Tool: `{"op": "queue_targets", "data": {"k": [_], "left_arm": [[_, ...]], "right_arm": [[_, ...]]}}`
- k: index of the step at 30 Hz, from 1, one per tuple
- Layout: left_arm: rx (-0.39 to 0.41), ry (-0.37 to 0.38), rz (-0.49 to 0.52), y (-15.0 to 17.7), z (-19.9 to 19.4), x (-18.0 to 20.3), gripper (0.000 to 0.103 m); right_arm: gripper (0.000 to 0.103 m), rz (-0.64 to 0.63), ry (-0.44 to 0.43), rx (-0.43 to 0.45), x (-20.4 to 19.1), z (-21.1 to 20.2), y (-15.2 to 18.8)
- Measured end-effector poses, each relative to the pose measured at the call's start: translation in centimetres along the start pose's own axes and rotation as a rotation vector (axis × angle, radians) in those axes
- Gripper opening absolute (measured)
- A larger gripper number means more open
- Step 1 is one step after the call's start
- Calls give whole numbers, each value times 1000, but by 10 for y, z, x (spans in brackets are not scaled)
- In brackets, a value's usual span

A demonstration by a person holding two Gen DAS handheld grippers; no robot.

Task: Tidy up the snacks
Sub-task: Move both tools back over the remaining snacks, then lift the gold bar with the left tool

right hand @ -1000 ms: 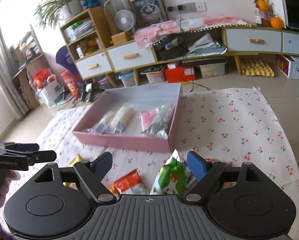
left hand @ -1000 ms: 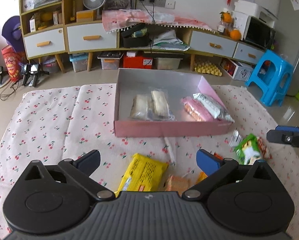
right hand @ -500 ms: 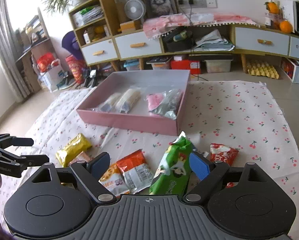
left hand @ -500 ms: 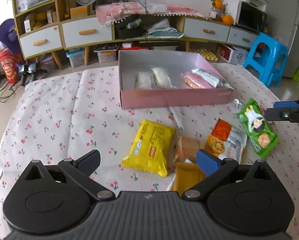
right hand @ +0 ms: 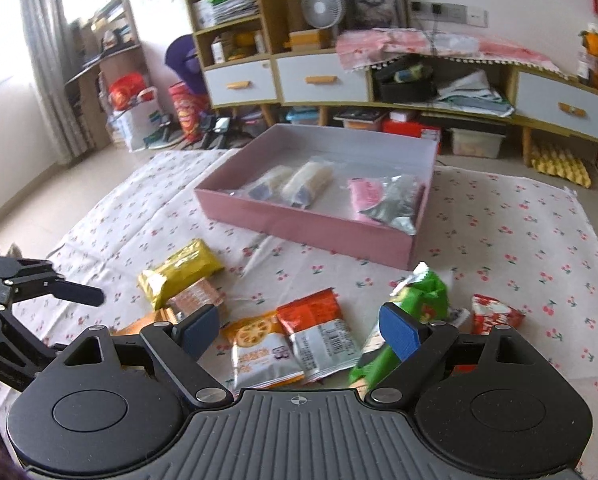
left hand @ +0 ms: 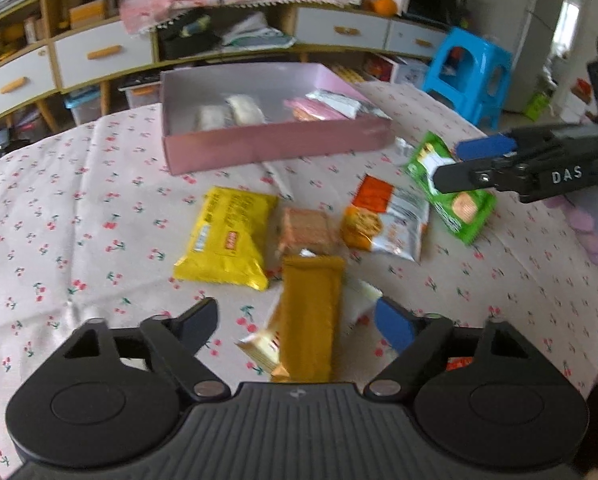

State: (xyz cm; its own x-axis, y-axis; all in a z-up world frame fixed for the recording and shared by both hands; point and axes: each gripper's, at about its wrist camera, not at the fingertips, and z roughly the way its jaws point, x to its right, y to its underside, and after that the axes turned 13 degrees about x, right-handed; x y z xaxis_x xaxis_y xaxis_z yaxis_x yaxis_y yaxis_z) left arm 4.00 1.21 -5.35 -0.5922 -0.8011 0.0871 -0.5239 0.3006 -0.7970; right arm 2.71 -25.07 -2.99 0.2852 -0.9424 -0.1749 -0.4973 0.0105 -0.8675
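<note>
The left gripper [left hand: 297,322] hangs over the cherry-print cloth [left hand: 79,208] with its jaws apart; they have just been closing, and a mustard bar [left hand: 309,316] lies lengthwise between them, with neither pad seen pressing on it. The right gripper [right hand: 299,330] has its jaws spread wide, with nothing clamped; one orange-and-silver packet [right hand: 319,332] lies on the cloth between the fingers, and the green packet [right hand: 423,302] stands just beside the blue right pad [right hand: 399,330]. One pink box [left hand: 275,142] sits open at the far side of the cloth. It holds four wrapped snacks: two pale rolls [left hand: 229,112] side by side in its left half, and one pink pack [left hand: 311,110] beside one silver pack [left hand: 337,102] in its right half. Loose snacks lie on the cloth in front of the box. The left wrist view shows five in plain sight: one yellow bag [left hand: 227,240], one brown cracker pack [left hand: 307,228], the mustard bar, the orange-and-silver packet and the green packet. Under the mustard bar lie further wrappers, one gold-edged [left hand: 263,346] and one white [left hand: 359,298]; their count cannot be told. The right wrist view adds one red packet [right hand: 495,314] to the right of the green packet, and shows a second orange packet [right hand: 261,350] touching the left side of the orange-and-silver one. The yellow bag lies well to the left of both grippers' reach lines, apart from the box.
</note>
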Motion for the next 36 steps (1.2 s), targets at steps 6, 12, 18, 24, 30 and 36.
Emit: {"op": "queue_targets", "data": {"k": [6, 12, 18, 24, 30, 36], "left_arm": [[-40, 27, 21, 3, 5, 4, 52], [-50, 6, 36, 5, 4, 3, 41], [-46, -9, 0, 3, 0, -4, 28], [-13, -40, -5, -3, -9, -10, 27], [-6, -91, -58, -8, -13, -24, 27], [-21, -126, -96, -8, -16, -37, 27]], "right_arm": [[89, -48, -29, -20, -12, 4, 5], [89, -93, -67, -44, -22, 6, 10], [89, -128, -145, -75, -32, 4, 17], [89, -195, -209, -86, -48, 2, 22], [89, -299, -251, -115, -71, 7, 32], [89, -448, -271, -134, -98, 19, 44]]}}
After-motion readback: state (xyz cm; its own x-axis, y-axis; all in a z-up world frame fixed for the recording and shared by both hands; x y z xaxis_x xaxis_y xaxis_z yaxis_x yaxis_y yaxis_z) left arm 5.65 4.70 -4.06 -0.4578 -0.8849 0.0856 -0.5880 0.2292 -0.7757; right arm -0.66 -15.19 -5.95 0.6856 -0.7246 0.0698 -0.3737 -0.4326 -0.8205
